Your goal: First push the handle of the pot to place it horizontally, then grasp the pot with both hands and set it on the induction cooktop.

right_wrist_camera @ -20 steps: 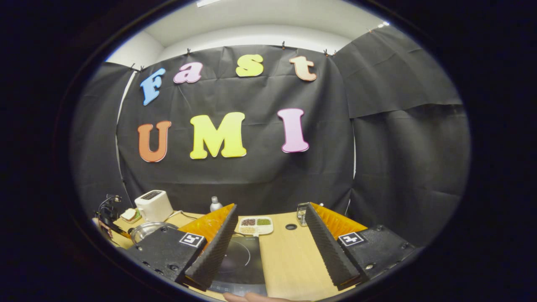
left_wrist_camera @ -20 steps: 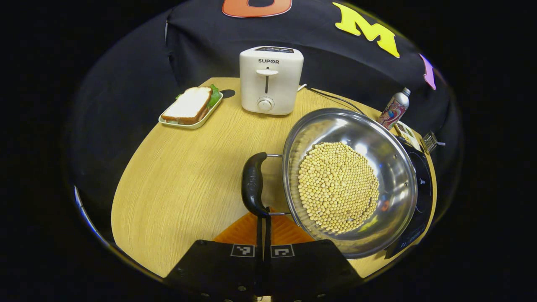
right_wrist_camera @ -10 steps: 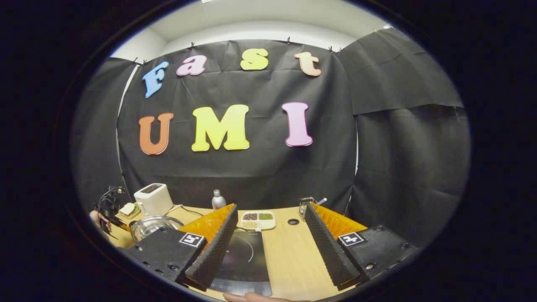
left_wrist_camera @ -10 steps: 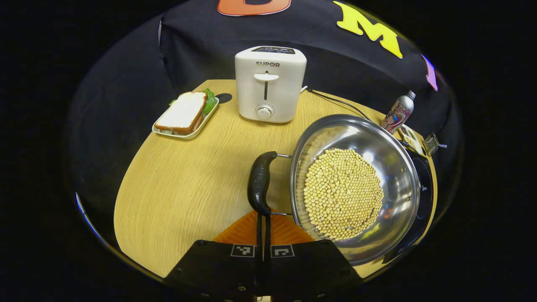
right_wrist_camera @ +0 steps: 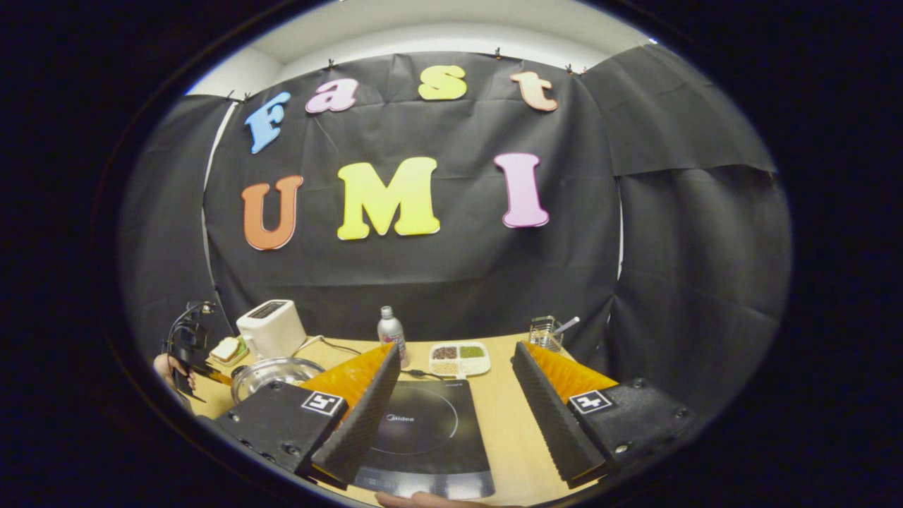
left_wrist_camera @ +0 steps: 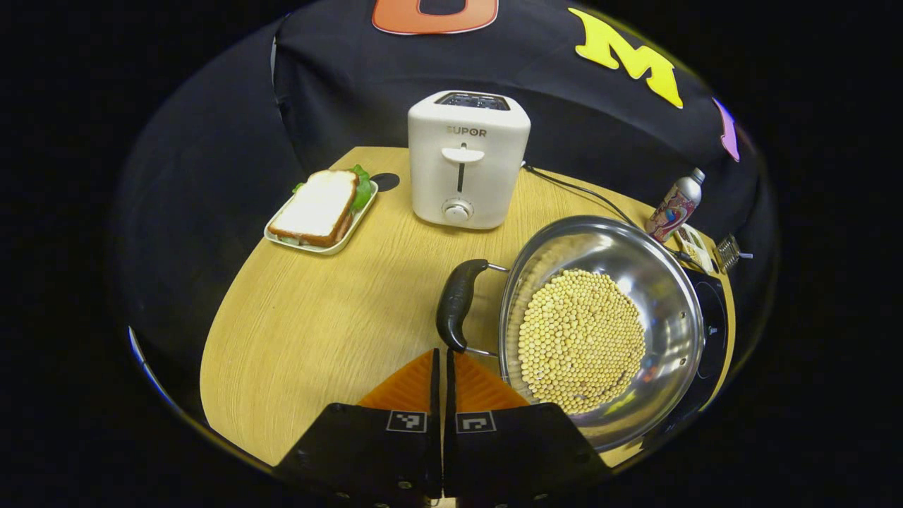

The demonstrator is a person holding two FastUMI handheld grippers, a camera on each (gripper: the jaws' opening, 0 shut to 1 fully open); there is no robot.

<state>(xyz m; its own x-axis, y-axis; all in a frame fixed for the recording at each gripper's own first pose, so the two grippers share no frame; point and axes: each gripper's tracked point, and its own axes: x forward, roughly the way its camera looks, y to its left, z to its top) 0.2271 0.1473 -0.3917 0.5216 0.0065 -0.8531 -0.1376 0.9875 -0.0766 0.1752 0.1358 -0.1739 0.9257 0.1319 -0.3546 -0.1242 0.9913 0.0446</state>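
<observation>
A steel pot holding pale beans stands on the wooden table. Its black side handle points toward me. My left gripper is shut and empty, its tips just short of the handle's near end. The black induction cooktop lies beyond the pot at the right. In the right gripper view the cooktop lies between the spread fingers of my open right gripper. There the pot stands left of it, with a hand holding the left gripper beyond.
A white toaster and a sandwich on a tray stand at the back of the table. A bottle, a divided dish of grains and a glass holder line the far edge behind the cooktop.
My left gripper has drawn back slightly from the handle, staying shut. The right gripper view has tipped down, so more of the cooktop shows; that gripper stays open.
</observation>
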